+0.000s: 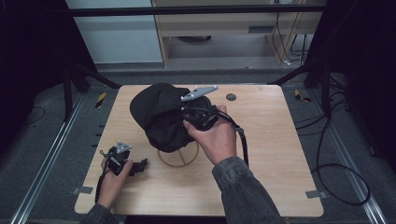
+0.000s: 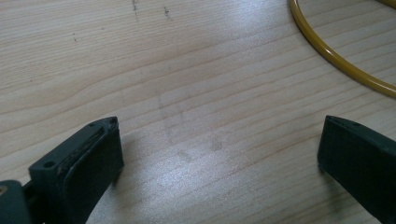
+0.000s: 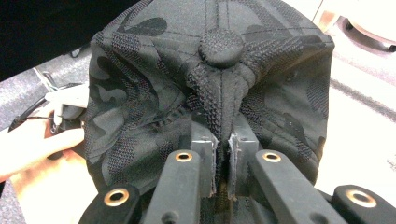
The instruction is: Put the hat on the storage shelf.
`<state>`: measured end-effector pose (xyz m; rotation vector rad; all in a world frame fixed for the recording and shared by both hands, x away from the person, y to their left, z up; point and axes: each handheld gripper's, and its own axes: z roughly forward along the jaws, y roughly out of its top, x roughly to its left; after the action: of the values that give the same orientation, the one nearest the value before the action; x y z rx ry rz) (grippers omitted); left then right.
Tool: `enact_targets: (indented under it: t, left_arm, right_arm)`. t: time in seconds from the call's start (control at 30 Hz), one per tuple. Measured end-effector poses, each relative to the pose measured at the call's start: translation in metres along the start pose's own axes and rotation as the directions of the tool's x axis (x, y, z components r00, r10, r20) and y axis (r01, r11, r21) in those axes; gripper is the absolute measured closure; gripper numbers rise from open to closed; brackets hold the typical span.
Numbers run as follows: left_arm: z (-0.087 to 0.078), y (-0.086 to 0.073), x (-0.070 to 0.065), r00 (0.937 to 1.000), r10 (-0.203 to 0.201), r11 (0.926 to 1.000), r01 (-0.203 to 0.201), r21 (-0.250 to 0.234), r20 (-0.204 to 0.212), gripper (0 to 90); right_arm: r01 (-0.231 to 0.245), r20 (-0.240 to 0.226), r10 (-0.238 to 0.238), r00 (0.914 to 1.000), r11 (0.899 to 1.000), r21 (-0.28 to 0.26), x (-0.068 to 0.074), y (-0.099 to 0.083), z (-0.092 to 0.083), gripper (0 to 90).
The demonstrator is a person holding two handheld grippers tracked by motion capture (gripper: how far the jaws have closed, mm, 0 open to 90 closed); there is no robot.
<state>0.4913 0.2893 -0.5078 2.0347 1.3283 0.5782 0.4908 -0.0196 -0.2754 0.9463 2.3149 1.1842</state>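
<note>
Right claw (image 3: 223, 154) clamped on black camo fabric cap (image 3: 210, 84) | left claw (image 2: 219, 154) agape on wooden bench (image 2: 187, 70) | advice: lower crown centred over yellow wire stand (image 1: 179, 158) at 6 o'clock.

From the high view you're looking forward and down over the whole wooden table (image 1: 261, 154), floor and cabinet filling the top of the frame. Your left gripper view sits really low and close to the tabletop, with the yellow wire ring (image 2: 336, 58) curving through the upper right; that same ring (image 1: 178, 157) shows near the table's middle from above. Your right gripper view is jammed right up against the black cap (image 3: 215, 74), also dead center up top (image 1: 159, 116).
</note>
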Motion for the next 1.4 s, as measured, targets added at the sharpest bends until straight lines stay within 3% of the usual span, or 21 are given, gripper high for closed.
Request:
enact_targets:
  t: [1.4]
  left_arm:
    - [0.000, 0.000, -0.001, 1.0000, 0.001, 1.0000, -0.001, -0.003, 0.004, 0.0]
  right_arm:
    - [-0.025, -0.007, 0.025, 0.9997, 0.999, 0.024, -0.006, -0.001, 0.012, 76.9]
